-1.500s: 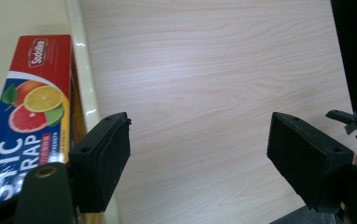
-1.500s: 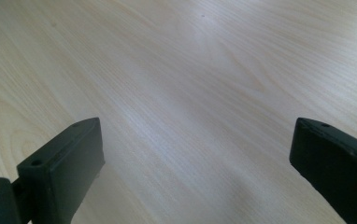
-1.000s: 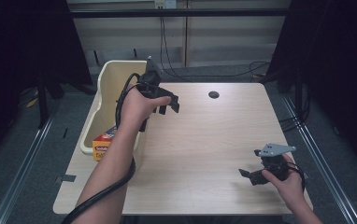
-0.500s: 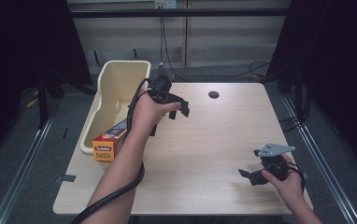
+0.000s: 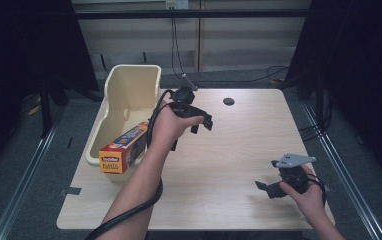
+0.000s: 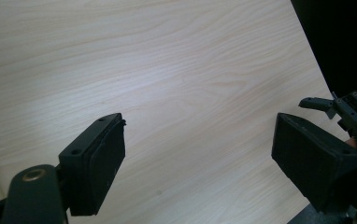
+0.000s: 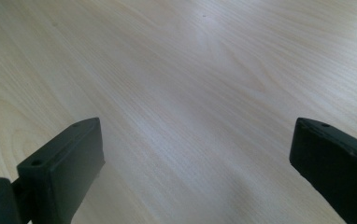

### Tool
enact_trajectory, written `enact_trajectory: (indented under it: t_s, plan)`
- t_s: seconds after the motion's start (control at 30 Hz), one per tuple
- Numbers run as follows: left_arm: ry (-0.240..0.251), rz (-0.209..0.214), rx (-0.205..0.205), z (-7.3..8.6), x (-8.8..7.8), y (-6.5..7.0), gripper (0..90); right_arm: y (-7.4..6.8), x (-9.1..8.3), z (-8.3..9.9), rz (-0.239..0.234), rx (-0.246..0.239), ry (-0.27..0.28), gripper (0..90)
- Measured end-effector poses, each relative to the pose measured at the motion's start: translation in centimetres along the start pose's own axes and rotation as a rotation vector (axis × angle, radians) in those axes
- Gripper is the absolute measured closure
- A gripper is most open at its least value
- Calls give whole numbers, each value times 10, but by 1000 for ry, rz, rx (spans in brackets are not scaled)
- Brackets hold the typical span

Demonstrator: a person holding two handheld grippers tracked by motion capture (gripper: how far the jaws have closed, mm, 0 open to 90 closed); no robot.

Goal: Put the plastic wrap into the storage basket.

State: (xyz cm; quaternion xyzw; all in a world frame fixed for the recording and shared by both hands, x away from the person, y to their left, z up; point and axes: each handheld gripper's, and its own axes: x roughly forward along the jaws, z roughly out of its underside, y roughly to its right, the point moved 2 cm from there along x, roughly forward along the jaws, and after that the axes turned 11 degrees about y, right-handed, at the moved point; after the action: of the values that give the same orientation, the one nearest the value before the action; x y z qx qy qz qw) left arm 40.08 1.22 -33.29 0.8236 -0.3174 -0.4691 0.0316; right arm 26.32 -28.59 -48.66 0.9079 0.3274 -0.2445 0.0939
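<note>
High view has cream bin [image 5: 129, 95] w/ orange box [image 5: 124, 152] at table's [image 5: 229, 150] left edge. Both gripper views: bare wood. Left gripper [image 5: 202, 123], right gripper [image 5: 265, 187] spread wide (2 empty).

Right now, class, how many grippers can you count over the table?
2. The left gripper is above the table's far middle, beside the cream bin; the right gripper is near the right front corner.

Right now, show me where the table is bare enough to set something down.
Free: the wood between the left gripper and right gripper, and the far right corner beyond the table hole. Crowded: the left edge, with the cream bin and box.
</note>
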Motion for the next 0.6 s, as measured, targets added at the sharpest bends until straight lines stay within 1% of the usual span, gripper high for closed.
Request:
enact_trajectory:
  t_s: [0.07, 0.13, 0.27, 0.33, 0.4, 0.43, 0.47, 0.5, 0.53, 0.6]
  plan:
    - [6, 2, -1, 2, 4, 1, 172, 0, 0, 0, -3, 2, -1, 27]
    - [-2, 12, 11, 4, 7, 1, 172, 0, 0, 0, -2, 2, -1, 27]
    - [-7, 22, 2, 8, 14, 1, 178, 0, 0, 0, -3, 2, 1, 28]
    - [-9, 26, 10, 10, 17, 0, 178, 0, -1, 0, 1, 0, 3, 28]
    - [-5, 22, -4, 12, 20, 0, 177, 0, -1, 0, 1, 0, 2, 27]
    - [-7, 28, -10, 13, 22, 0, 177, 0, -1, 0, 1, -1, 3, 27]
    - [-10, 27, -2, 13, 22, -1, 177, 0, -1, 0, 0, 2, 2, 27]
    - [-2, 29, -10, 14, 24, -1, 175, 0, -1, 0, 1, -1, 3, 27]
    - [-3, 33, -5, 15, 25, -1, 175, 0, 0, 0, 1, -1, 3, 27]
    - [-18, 39, -11, 18, 27, -2, 174, 0, 0, 0, 0, -1, 1, 27]
